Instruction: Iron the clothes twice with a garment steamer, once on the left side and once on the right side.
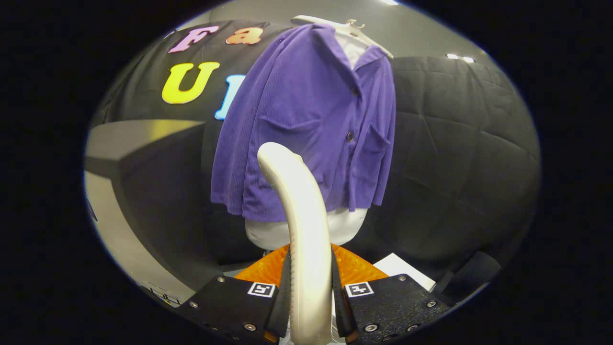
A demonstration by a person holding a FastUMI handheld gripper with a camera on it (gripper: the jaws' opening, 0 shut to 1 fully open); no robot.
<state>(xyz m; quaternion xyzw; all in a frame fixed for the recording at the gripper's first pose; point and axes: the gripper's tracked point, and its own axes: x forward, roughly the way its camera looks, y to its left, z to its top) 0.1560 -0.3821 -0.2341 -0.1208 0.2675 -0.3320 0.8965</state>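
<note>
While rising upright between fingers, garment steamer (301, 225) curving forward, head end nearing lower front of clothes (306, 124). Gripper (310, 292) pinching steamer's handle, both fingers (282, 297) pressing against its sides. Hanging just beyond steamer: purple buttoned shirt with two chest pockets, draped over pale torso form (345, 227) on white hanger (335, 26). Showing under fingers: orange surface (354, 268). Lying beside it: white sheet (402, 269). Backing everything: black quilted cloth (459, 143).
</note>
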